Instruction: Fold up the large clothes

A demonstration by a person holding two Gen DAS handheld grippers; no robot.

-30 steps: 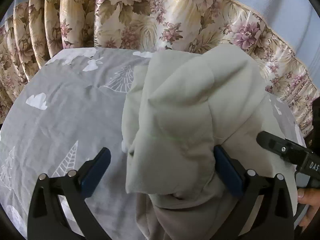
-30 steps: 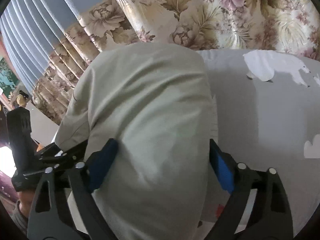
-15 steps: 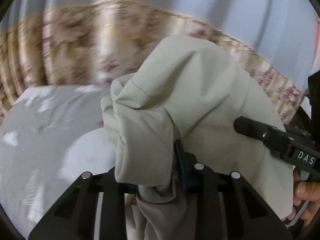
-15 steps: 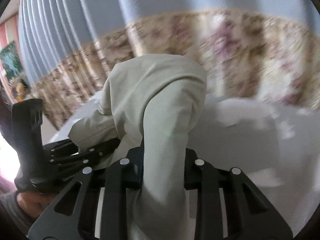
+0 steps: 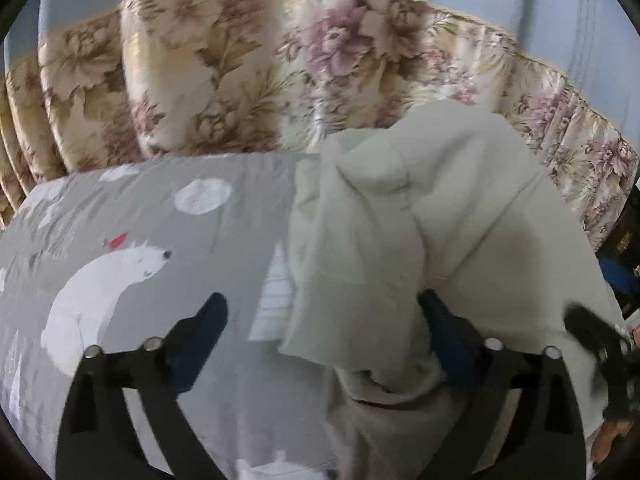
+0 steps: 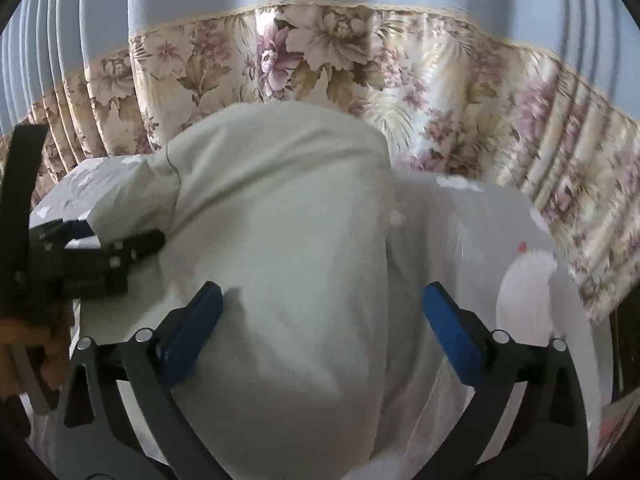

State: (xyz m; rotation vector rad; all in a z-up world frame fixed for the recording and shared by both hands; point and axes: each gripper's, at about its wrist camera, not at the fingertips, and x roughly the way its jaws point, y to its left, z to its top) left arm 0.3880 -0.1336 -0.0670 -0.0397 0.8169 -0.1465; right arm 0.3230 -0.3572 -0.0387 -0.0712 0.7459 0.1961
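Observation:
A pale cream garment lies bunched on a grey bed sheet printed with a polar bear. My left gripper is open, its blue pads spread wide, with the garment's folded edge lying between them toward the right pad. In the right wrist view the same garment fills the middle, and my right gripper is open with the cloth mounded between its spread pads. The left gripper also shows at the left edge of the right wrist view.
A floral curtain with blue fabric above hangs right behind the bed. The sheet's far edge runs below the curtain. Dark furniture stands at the far right.
Both grippers were open a second ago, shut on the garment and lifted it half a second ago, and have now opened again, with the garment set down on the sheet.

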